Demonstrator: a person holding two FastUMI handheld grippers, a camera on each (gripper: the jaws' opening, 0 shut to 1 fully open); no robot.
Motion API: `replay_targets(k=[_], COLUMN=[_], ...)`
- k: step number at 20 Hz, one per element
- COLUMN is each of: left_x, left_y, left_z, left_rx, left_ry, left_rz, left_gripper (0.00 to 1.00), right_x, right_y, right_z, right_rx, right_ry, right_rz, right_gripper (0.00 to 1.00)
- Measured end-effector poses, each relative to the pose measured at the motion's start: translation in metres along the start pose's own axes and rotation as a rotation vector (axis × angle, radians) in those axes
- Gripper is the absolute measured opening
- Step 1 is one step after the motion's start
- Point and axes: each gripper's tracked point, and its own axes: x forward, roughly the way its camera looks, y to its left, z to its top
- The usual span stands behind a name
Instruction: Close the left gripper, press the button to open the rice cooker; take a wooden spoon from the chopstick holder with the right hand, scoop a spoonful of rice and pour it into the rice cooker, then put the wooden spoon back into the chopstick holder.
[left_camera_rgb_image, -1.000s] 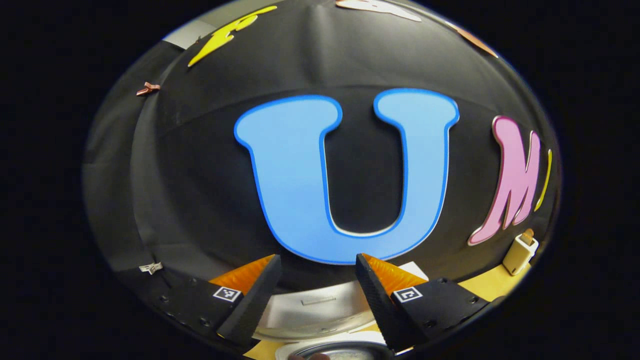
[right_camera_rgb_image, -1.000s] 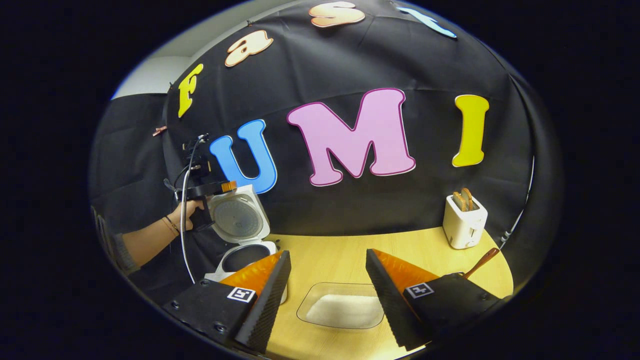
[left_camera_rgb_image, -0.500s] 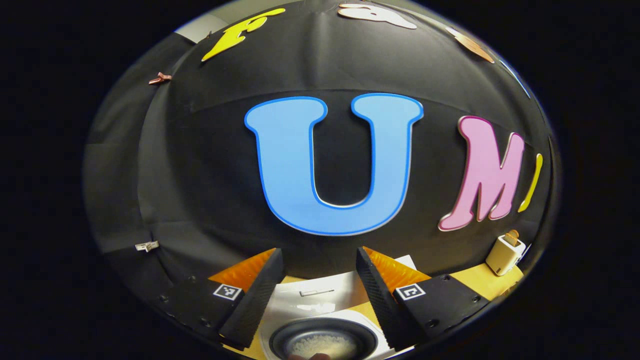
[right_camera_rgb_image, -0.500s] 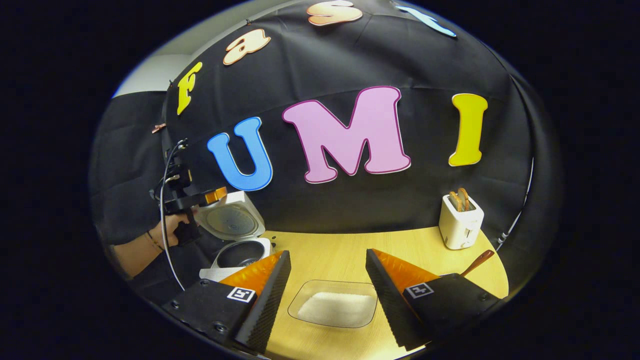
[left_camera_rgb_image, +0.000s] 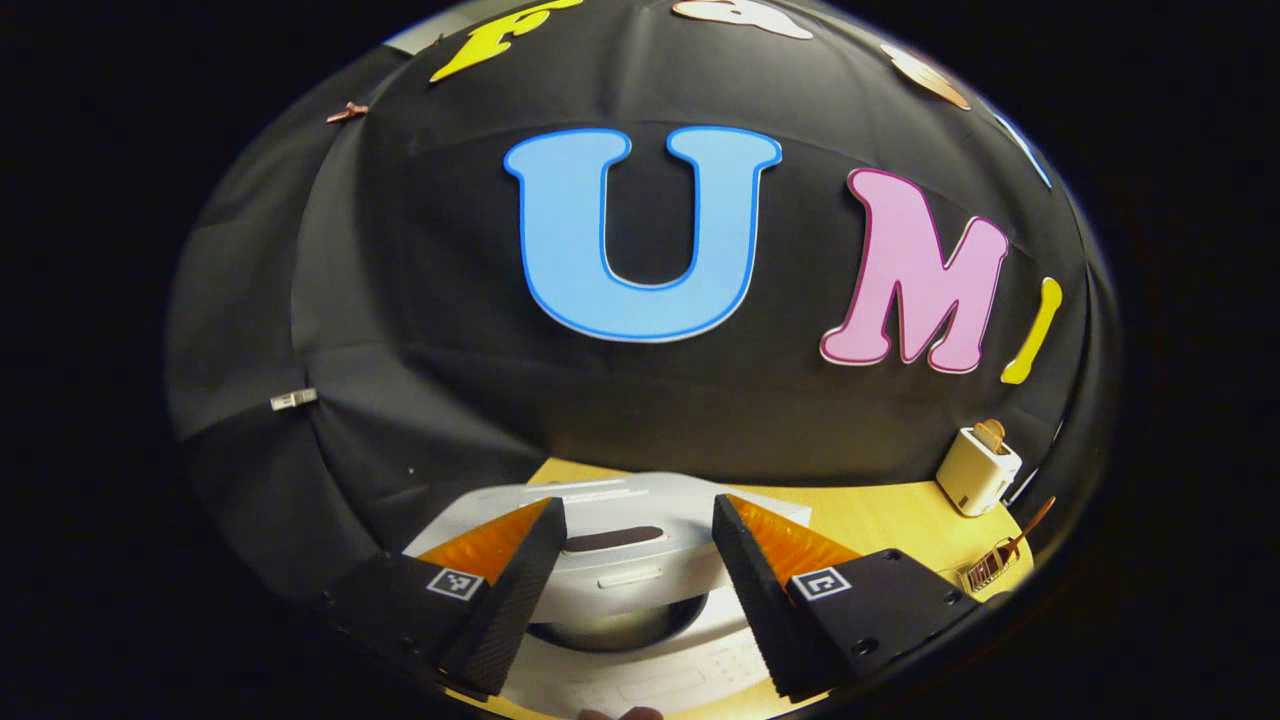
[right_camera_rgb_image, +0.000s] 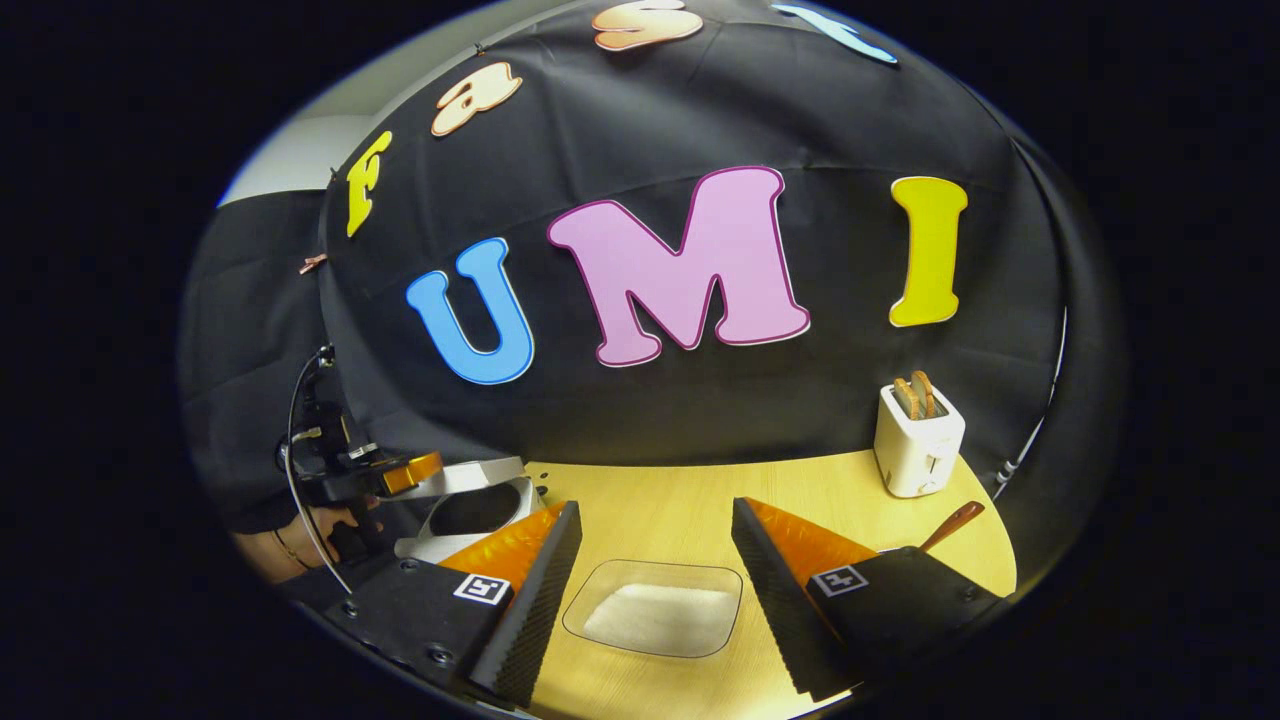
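Observation:
The white rice cooker (left_camera_rgb_image: 640, 680) sits below my left gripper (left_camera_rgb_image: 637, 505), which is open. Its lid (left_camera_rgb_image: 620, 545) lies tilted low over the dark pot (left_camera_rgb_image: 600, 632), between my fingers. In the right gripper view the lid (right_camera_rgb_image: 465, 478) is almost flat over the cooker (right_camera_rgb_image: 470, 510), and the left gripper (right_camera_rgb_image: 410, 470) rests on its top. My right gripper (right_camera_rgb_image: 655, 510) is open and holds nothing, above a glass dish of rice (right_camera_rgb_image: 655, 612). The wooden spoon (right_camera_rgb_image: 953, 524) stands at the right, its handle (left_camera_rgb_image: 1030, 518) rising from the chopstick holder (left_camera_rgb_image: 985, 570).
A white toaster (right_camera_rgb_image: 918, 440) with bread slices stands at the back right of the wooden table (right_camera_rgb_image: 650, 500). A hand (right_camera_rgb_image: 325, 525) holds the left gripper at the table's left edge, with a cable looping beside it.
The left gripper has come down and the cooker's lid has swung from upright to nearly flat over the pot. The right gripper has hardly moved.

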Motion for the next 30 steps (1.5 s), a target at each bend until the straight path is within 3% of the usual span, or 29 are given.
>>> replay_targets(k=[17, 27, 30], left_x=[-0.001, 0.000, -0.001], left_y=[-0.009, -0.011, -0.011], left_z=[-0.104, -0.107, -0.105], left_rx=[0.073, 0.051, 0.116], left_ry=[0.207, 0.176, 0.170], left_rz=[0.028, 0.045, 0.026], left_gripper=[0.98, 0.98, 0.98], right_x=[-0.011, -0.003, -0.002], right_y=[-0.010, -0.006, -0.005], right_z=[-0.012, -0.014, -0.014], right_rx=[0.012, 0.038, 0.041], right_ry=[0.022, 0.017, 0.016], right_rz=[0.001, 0.019, 0.027], right_gripper=[0.93, 0.93, 0.94])
